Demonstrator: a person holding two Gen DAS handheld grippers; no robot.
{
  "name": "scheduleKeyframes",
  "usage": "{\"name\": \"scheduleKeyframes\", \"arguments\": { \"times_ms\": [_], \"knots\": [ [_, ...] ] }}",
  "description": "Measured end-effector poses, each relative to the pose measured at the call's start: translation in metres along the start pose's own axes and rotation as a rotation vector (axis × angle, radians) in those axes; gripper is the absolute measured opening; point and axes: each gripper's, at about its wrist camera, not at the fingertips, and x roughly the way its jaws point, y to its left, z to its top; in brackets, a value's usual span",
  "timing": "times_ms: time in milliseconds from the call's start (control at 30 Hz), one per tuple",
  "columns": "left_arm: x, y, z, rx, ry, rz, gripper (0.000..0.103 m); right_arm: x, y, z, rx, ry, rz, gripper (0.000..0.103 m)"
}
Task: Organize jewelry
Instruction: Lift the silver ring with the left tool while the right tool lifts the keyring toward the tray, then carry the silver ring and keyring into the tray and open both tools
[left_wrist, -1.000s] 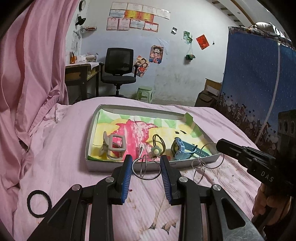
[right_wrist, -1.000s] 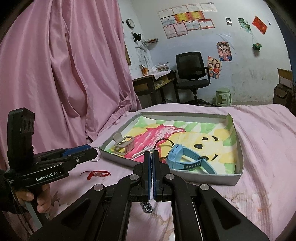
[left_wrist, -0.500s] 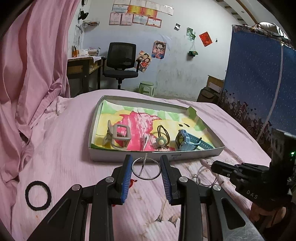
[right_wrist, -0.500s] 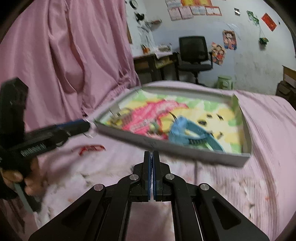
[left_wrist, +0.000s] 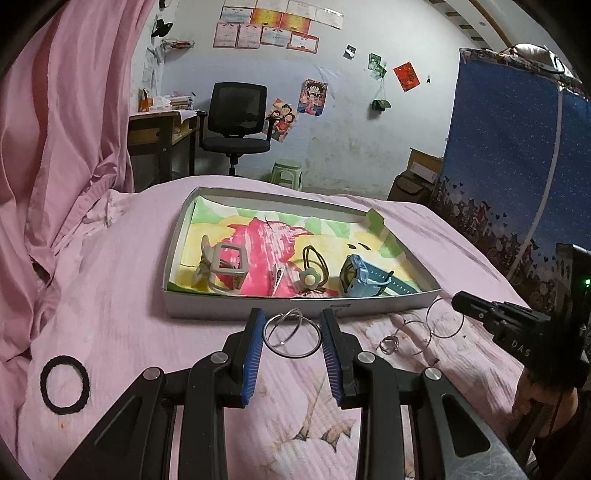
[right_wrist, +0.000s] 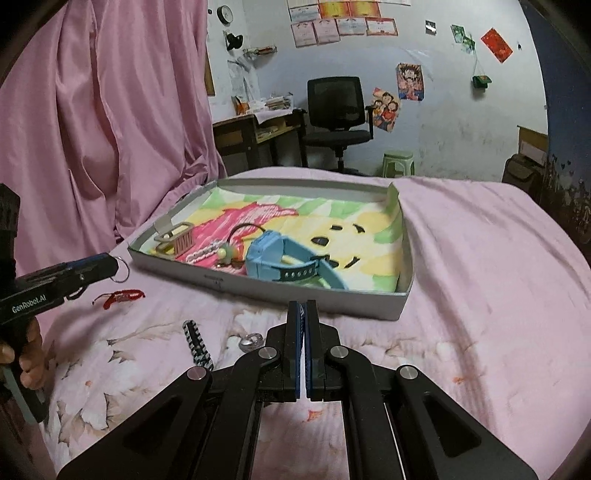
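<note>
My left gripper (left_wrist: 291, 334) is shut on a pair of linked silver rings (left_wrist: 290, 332), held just above the pink bedsheet in front of the grey tray (left_wrist: 207, 310). The tray (right_wrist: 354, 306) has a bright cartoon lining and holds a grey claw clip (left_wrist: 223, 264), a flower hair tie (left_wrist: 310, 278) and a blue watch (left_wrist: 360, 280). My right gripper (right_wrist: 303, 308) is shut with nothing in it, low over the sheet near the tray's front wall. In the right wrist view the left gripper (right_wrist: 114, 264) is at the left, a ring showing at its tip.
Loose on the sheet lie thin wire hoops (left_wrist: 428, 326), a small silver ring (right_wrist: 249, 341), a black-and-white braided band (right_wrist: 197, 343), a red cord bracelet (right_wrist: 120, 297) and a black hair tie (left_wrist: 64, 386). A pink curtain (right_wrist: 110, 110) hangs at the left.
The right gripper has sunk and swung over the sheet; the braided band now lies left of its fingers instead of under them. The left gripper keeps the rings and has hardly moved.
</note>
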Motion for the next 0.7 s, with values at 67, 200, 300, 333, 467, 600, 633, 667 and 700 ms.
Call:
{"name": "scheduleKeyframes", "arguments": {
  "times_ms": [67, 200, 300, 333, 467, 600, 633, 667, 700],
  "knots": [
    [0.001, -0.001, 0.002, 0.001, -0.003, -0.002, 0.029, -0.003, 0.001, 0.004, -0.003, -0.009, 0.001, 0.002],
    [0.003, -0.003, 0.006, -0.003, -0.009, -0.01, 0.029, -0.011, 0.005, 0.017, -0.022, -0.037, 0.005, 0.002],
    [0.006, -0.005, 0.01, -0.006, -0.012, -0.012, 0.029, -0.017, 0.01, 0.03, -0.05, -0.056, 0.007, 0.002],
    [0.007, -0.004, 0.011, -0.01, -0.012, -0.012, 0.029, -0.018, 0.012, 0.035, -0.063, -0.062, 0.006, 0.002],
    [0.013, -0.001, 0.017, -0.031, -0.016, -0.01, 0.029, -0.022, 0.02, 0.053, -0.106, -0.08, 0.006, 0.002],
    [0.024, 0.003, 0.025, -0.031, -0.026, 0.003, 0.029, -0.022, 0.027, 0.068, -0.14, -0.093, 0.005, 0.002],
    [0.028, 0.002, 0.028, -0.026, -0.029, 0.008, 0.029, -0.021, 0.028, 0.071, -0.144, -0.097, 0.004, 0.002],
    [0.031, 0.003, 0.03, -0.022, -0.031, 0.011, 0.029, -0.019, 0.03, 0.075, -0.15, -0.103, 0.003, 0.002],
    [0.035, 0.002, 0.033, -0.018, -0.033, 0.015, 0.029, -0.016, 0.032, 0.078, -0.153, -0.109, 0.002, 0.002]
  ]
}}
